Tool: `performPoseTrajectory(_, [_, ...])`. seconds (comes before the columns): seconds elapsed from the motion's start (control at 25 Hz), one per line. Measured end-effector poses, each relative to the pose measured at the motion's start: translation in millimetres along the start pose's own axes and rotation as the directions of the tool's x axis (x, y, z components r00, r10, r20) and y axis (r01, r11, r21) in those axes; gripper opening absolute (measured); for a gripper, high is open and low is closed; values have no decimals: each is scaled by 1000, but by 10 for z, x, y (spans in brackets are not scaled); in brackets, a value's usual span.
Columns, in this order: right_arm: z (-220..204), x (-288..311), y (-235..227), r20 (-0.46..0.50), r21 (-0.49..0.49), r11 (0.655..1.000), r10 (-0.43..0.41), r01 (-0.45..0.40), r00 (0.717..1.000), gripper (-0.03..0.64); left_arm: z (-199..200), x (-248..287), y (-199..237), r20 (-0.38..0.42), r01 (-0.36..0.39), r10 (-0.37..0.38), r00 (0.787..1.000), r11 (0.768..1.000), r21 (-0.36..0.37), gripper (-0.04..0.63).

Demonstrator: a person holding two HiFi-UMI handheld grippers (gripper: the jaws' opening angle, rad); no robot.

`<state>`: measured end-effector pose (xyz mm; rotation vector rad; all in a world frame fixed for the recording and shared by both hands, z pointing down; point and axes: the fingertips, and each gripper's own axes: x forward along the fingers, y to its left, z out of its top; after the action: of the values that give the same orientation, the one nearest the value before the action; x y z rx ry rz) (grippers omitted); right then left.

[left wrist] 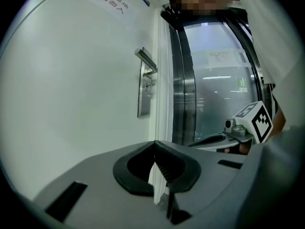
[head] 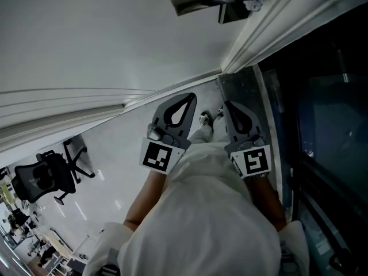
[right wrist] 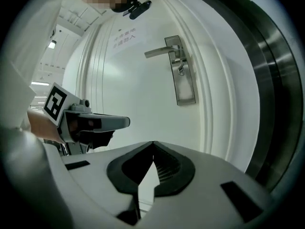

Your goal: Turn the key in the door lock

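The left gripper (left wrist: 155, 146) has its two jaws pressed together at the tips, with nothing pinched between them. The right gripper (right wrist: 153, 145) is closed the same way and is just as empty. That makes two grippers, each with one marker cube, and they are held side by side in front of the person's white shirt (head: 207, 217).

Seen from the right gripper, the left one sits at nine o'clock. The single lock plate (right wrist: 185, 80) stands at about one o'clock, well apart from both tools. One lever handle (right wrist: 162, 52) sticks out from the top of that plate. Just below it, at the keyhole, hangs a small dark thing (right wrist: 180, 70). It may be the key, but it is too small to be sure. From the left gripper the same plate lies near twelve o'clock.

The plate is mounted on a plain white door (right wrist: 138, 99). One paper notice (right wrist: 125, 38) is stuck to the door at eleven o'clock from the handle. A dark metal-framed glass panel (left wrist: 219, 94) runs beside the door.

Underfoot is a pale, glossy floor (head: 115, 154). One black office chair (head: 43, 177) stands at about eight o'clock in the head view, and more desks are dimly visible beyond it.
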<state>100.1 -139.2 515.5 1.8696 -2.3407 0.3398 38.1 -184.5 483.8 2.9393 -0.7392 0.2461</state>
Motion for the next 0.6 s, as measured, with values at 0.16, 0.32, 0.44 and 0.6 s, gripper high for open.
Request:
performPoseTrajectory(0.16, [89,-91,48,17,19,999,-37,36,999,5,-31,-102,-2,21,6,-5,1000,1000,-26,6])
performPoseTrajectory(0.32, [144,-130,43,4,-4,998,-56,56,998,5,-45,-97,-64,30,45,-45,999,999,-17,6])
performPoseTrajectory(0.44, [157,-186,-8,-4,38,996,-76,77,997,5,-41,-95,-96,41,63,-61,997,997,-44,6])
performPoseTrajectory(0.6, [205,-259,-71,12,46,993,-114,113,993,5,-89,-116,-99,41,63,-61,997,995,-74,6])
